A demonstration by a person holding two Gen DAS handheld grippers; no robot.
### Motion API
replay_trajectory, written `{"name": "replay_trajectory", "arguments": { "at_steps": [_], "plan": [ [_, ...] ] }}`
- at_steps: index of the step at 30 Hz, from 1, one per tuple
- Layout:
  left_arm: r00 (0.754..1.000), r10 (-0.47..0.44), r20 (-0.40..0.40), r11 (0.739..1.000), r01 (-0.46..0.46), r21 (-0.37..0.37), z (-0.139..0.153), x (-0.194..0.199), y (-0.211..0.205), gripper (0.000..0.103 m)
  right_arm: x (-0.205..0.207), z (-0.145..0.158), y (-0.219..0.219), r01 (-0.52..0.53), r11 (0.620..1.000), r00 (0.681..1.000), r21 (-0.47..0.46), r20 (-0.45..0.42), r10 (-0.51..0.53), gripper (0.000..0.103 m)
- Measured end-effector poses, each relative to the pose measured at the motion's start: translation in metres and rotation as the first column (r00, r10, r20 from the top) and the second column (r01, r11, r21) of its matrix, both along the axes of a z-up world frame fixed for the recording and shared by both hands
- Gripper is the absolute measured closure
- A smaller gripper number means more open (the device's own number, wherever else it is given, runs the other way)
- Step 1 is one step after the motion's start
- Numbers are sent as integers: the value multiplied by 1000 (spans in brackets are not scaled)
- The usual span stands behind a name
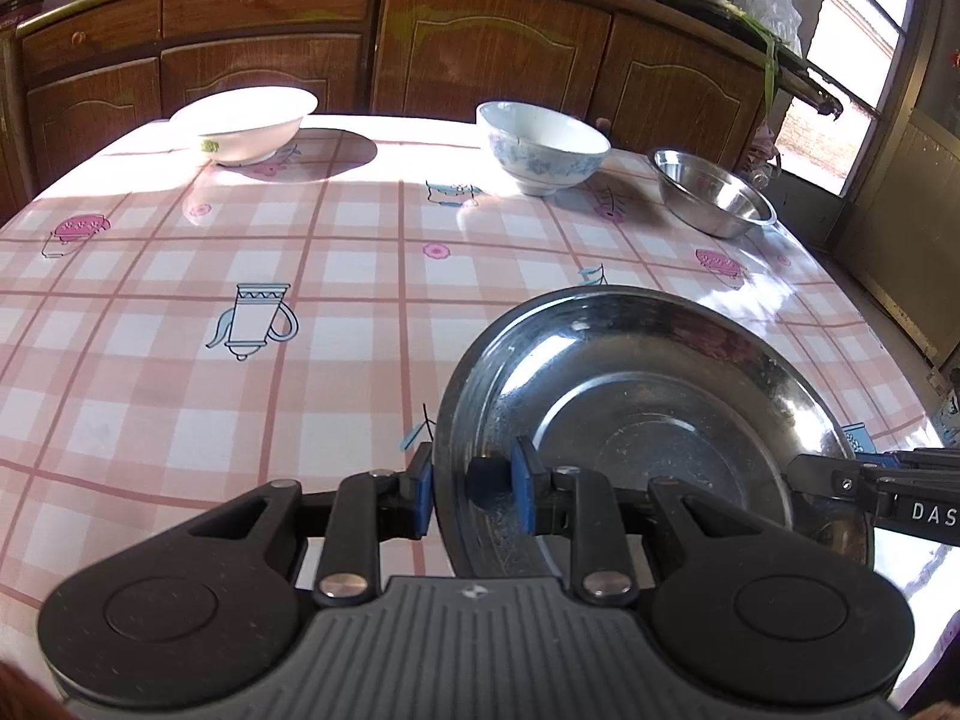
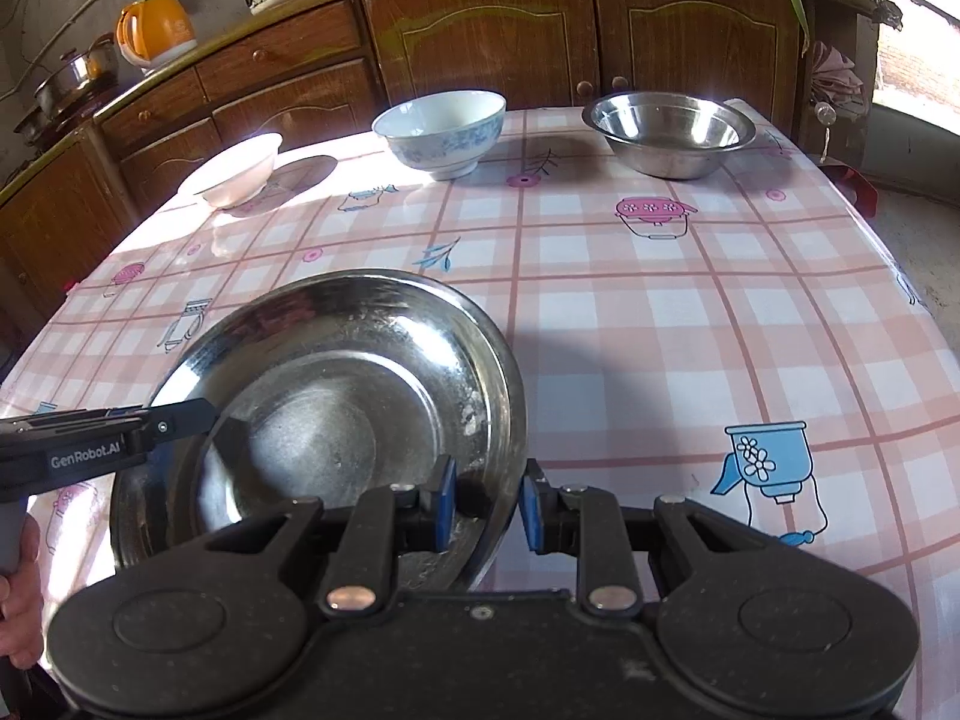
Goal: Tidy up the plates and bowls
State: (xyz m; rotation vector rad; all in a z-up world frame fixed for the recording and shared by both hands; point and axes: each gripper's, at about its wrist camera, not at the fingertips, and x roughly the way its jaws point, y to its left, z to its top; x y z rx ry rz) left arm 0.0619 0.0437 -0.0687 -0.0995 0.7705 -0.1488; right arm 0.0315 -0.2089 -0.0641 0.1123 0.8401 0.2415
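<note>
The steel plate [image 1: 648,420] sits at the near edge of the worktop [image 1: 336,276], gripped from both sides. The left gripper [image 1: 471,489] has its jaws closed on the plate's left rim, one blue pad inside and one outside; the right gripper [image 2: 486,504] clamps the right rim the same way. Along the far edge stand a white bowl [image 1: 246,123], a blue-patterned bowl [image 1: 540,147] and a steel bowl [image 1: 711,192], well apart from each other.
</note>
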Motion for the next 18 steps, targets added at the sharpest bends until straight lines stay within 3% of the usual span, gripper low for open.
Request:
{"name": "replay_trajectory", "arguments": {
  "at_steps": [18],
  "plan": [
    [995, 78, 54, 997, -79, 17, 32, 28, 26, 76, 47, 36, 34, -55, 998, 997, 8, 54, 54, 74]
  ]
}}
